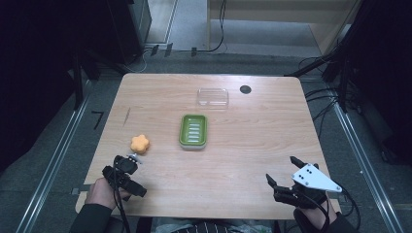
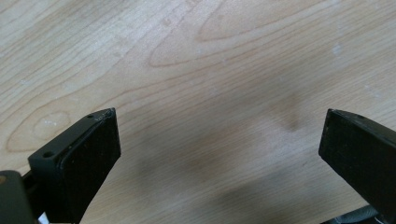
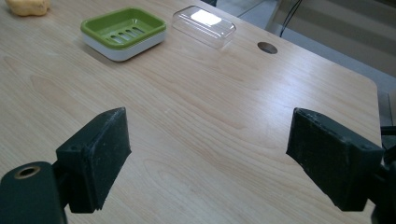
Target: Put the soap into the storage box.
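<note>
An orange flower-shaped soap (image 1: pixel 140 143) lies on the wooden table (image 1: pixel 252 141), left of a green soap dish (image 1: pixel 193 131) with a slotted insert. A clear plastic lid (image 1: pixel 213 97) rests behind the dish. My left gripper (image 1: pixel 127 167) sits near the front left edge, just in front of the soap, tilted down at bare wood; its jaws stand wide open around nothing (image 2: pixel 219 135). My right gripper (image 1: pixel 283 171) hovers at the front right, open and holding nothing (image 3: pixel 208 140). From the right gripper view the dish (image 3: pixel 123 31), the lid (image 3: pixel 204 25) and the soap (image 3: pixel 28 6) lie ahead.
A round dark cable hole (image 1: pixel 245 89) sits in the table near the far edge, right of the lid. Dark equipment, rails and cables surround the table on the floor.
</note>
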`<state>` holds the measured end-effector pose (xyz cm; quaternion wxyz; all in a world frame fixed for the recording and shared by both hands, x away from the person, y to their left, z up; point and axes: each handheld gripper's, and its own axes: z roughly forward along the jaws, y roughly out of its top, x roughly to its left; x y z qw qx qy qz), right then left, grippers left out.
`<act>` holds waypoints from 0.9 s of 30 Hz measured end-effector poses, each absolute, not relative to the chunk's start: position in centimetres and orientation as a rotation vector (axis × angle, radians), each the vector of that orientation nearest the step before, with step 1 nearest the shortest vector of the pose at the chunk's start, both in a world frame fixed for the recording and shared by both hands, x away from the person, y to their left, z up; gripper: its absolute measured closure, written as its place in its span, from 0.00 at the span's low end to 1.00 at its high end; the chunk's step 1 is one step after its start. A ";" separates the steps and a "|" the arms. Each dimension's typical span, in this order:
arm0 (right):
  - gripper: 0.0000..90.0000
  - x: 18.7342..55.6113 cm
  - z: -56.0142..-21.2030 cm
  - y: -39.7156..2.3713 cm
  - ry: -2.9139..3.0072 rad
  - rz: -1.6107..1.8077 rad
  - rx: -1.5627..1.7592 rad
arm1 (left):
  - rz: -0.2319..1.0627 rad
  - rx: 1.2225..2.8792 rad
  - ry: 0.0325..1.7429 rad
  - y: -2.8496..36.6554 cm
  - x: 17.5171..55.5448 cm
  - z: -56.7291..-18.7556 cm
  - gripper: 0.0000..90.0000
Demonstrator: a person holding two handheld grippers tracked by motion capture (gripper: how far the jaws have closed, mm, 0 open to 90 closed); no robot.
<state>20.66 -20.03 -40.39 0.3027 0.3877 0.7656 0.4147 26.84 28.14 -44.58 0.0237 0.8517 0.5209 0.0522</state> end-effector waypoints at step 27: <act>0.15 20.7 -40.5 -20.4 2.016 1.107 1.043 | 0.193 2.618 1.599 27.8 27.8 -44.6 0.00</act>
